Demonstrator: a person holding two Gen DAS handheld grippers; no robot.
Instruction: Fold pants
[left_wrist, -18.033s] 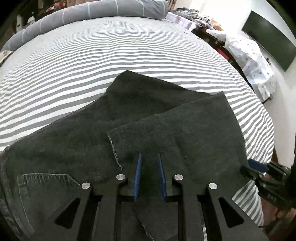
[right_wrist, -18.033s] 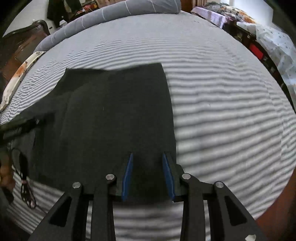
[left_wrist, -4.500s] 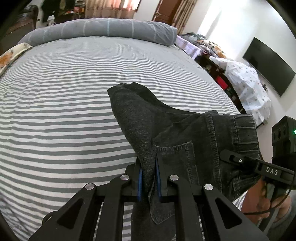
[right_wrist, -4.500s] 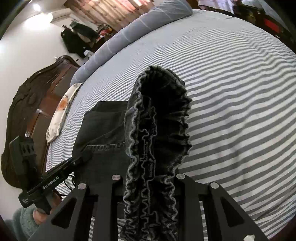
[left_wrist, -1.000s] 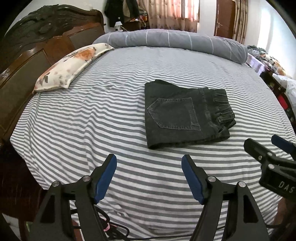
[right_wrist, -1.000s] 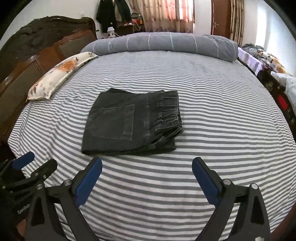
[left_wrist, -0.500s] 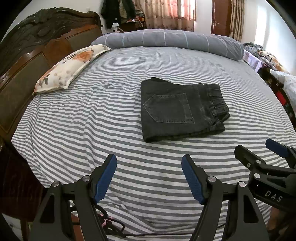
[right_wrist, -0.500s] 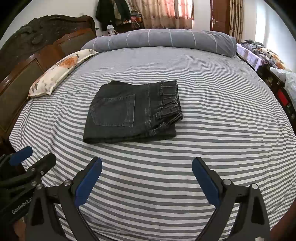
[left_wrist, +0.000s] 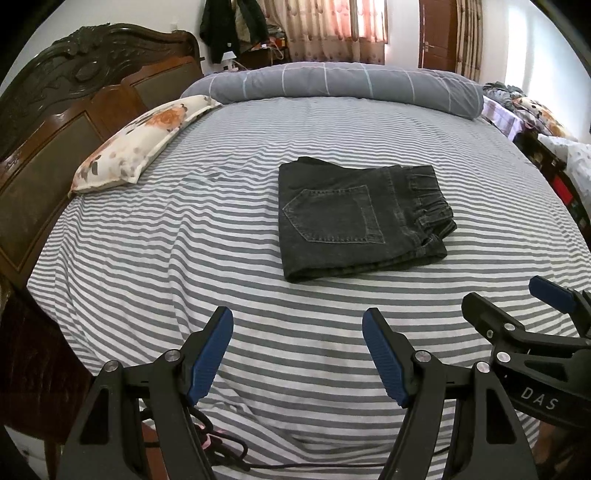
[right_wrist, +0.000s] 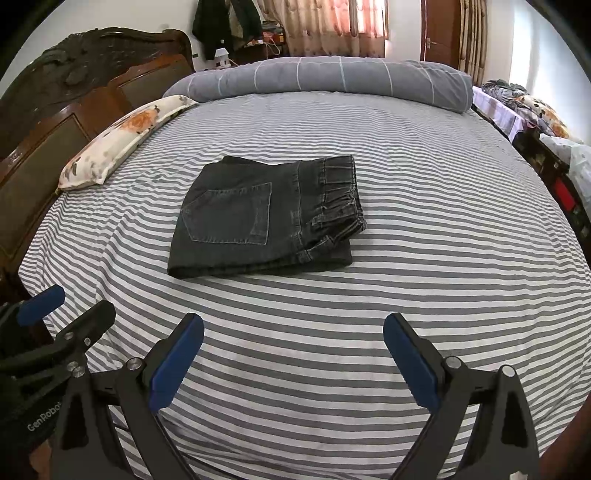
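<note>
The pants (left_wrist: 360, 218) lie as a compact folded stack on the striped bed (left_wrist: 184, 258), back pocket up, toward 12 o'clock from both grippers. The left gripper (left_wrist: 297, 352) and right gripper (right_wrist: 293, 363) hover well apart from them, fingers spread wide and empty. Folding looks finished; at most a final tidy remains.

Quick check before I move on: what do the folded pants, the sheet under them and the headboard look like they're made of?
The pants look like dark grey washed denim: contrast stitching around the patch pocket, a gathered, likely elastic waistband. The sheet seems a thin woven fabric, probably cotton, matte, grey and white striped, with soft wrinkles. The headboard looks like carved dark wood with a glossy varnish; its inset panels may be upholstered, hard to tell.
</note>
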